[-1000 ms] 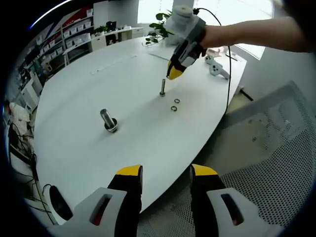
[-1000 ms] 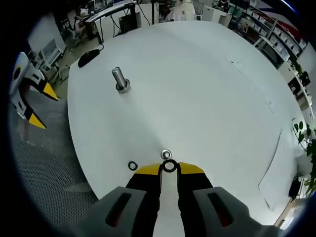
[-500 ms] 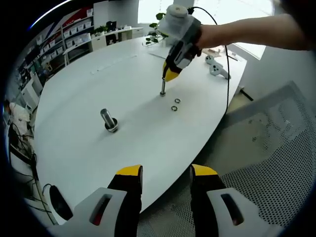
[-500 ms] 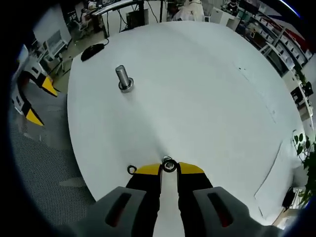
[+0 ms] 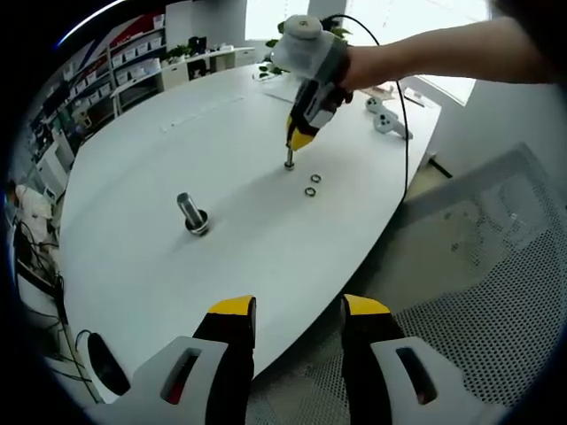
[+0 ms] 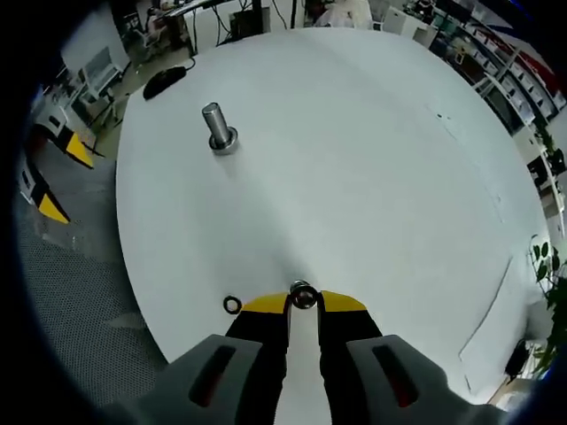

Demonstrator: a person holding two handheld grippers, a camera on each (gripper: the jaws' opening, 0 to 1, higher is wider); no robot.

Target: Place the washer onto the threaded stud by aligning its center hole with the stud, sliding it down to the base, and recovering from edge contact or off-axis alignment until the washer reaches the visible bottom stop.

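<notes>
Right tongs (image 6: 304,303) sit low over the white surface (image 6: 372,159), yellow tips drawn close together, and pinched between them is the washer (image 6: 303,295), right at the tip line. It sits directly on top of the threaded stud (image 5: 289,161), whose head shows through or just under the ring in the right gripper view; whether the hole is actually over the stud I cannot tell from here.

Over to the left gripper view: the right tongs (image 5: 299,140) come in from the upper right, held by a person's hand (image 5: 359,64), pointing steeply down with the yellow tips touching the top of the slim upright stud. The washer itself is too small to pick out there. Two spare rings (image 5: 314,184) lie flat on the surface just beside the stud, on the side toward the table edge. In the right gripper view one such ring (image 6: 232,305) lies just left of the yellow tips.

Well apart from all this stands a thicker bolt (image 5: 190,212), upright on its wide base.

Left tongs (image 5: 290,312) hang off the edge of the surface over perforated flooring (image 5: 461,328), yellow tips spread apart, nothing between them.
</notes>
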